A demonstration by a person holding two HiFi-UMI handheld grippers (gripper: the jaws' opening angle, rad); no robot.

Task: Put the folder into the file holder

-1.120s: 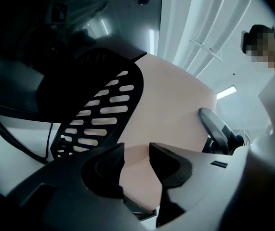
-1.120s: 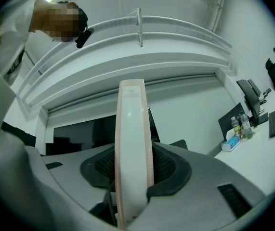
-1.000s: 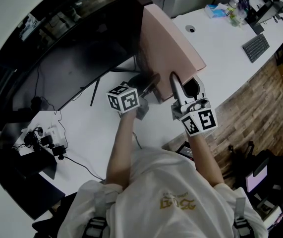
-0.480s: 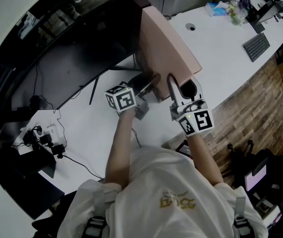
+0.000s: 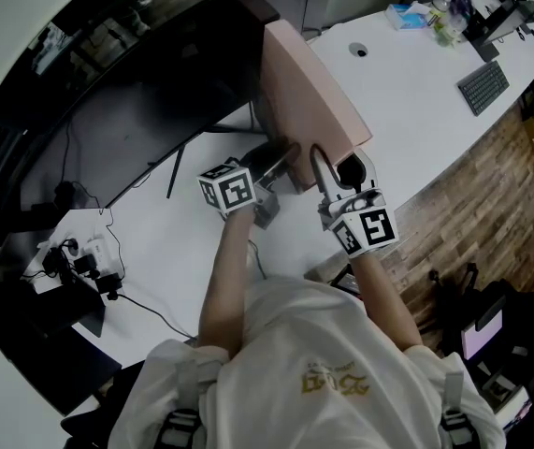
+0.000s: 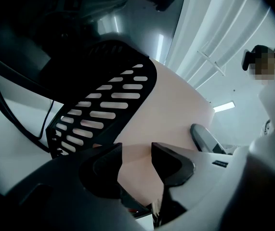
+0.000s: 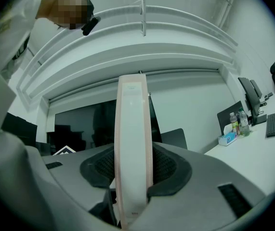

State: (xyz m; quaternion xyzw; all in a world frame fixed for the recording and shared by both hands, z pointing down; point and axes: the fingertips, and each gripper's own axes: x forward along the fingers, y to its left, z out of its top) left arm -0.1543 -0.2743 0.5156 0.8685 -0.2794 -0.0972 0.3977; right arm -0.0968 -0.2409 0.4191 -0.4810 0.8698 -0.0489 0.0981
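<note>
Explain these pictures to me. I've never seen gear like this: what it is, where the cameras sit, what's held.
No robot: a person holds two hand-held two-jaw grippers, and the patterned cubes belong to them. The head view comes from a camera on the person's head, looking down; each gripper view comes from a camera riding on that gripper. On the white desk stand a black slotted file holder and a monitor; a keyboard lies farther off. The right gripper is clamped on the upright pink folder's edge. On the left gripper, the jaws have just been opening and stand apart, the folder showing in the gap unpressed.
</note>
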